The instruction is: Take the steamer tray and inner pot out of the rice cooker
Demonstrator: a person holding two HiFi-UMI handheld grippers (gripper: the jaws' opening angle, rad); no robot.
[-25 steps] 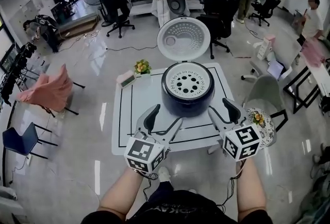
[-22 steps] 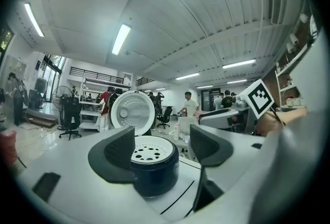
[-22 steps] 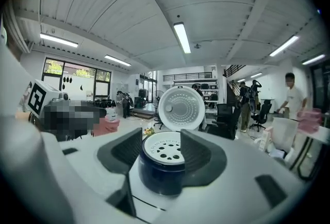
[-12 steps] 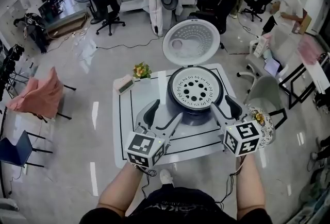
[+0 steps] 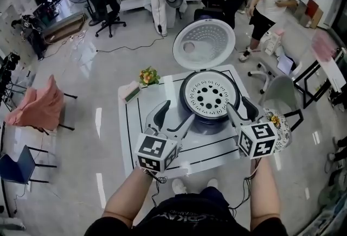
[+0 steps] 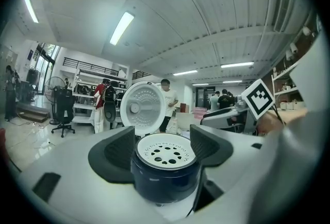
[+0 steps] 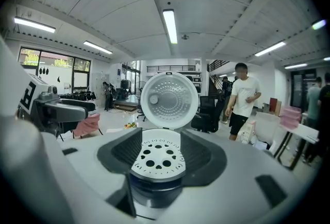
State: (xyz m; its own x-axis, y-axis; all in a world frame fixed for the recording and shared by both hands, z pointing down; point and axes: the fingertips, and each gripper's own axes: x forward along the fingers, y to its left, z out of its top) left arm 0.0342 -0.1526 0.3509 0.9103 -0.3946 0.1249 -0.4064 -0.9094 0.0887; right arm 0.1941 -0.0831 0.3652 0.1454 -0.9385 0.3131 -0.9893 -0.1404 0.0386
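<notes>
Dark-blue cooker [image 5: 209, 116] on white table [image 5: 142, 115], lid [image 5: 204, 45] standing open behind it. Steamer tray [image 5: 210, 95], white and perforated, lies in cooker's mouth. Your left gripper [image 5: 176, 114] hangs at cooker's front-left, jaws apart, nothing between them. Your right gripper [image 5: 240, 110] is just beside cooker's right flank, jaws also spread and holding nothing. Both point toward tray.

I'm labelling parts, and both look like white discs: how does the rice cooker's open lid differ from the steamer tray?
The lid stands raised behind the rice cooker; the steamer tray lies flat in its mouth. The lid's inner face has many fine dimples; the steamer tray has fewer, larger holes. The lid looks wider than the steamer tray. Both are round and white.
</notes>
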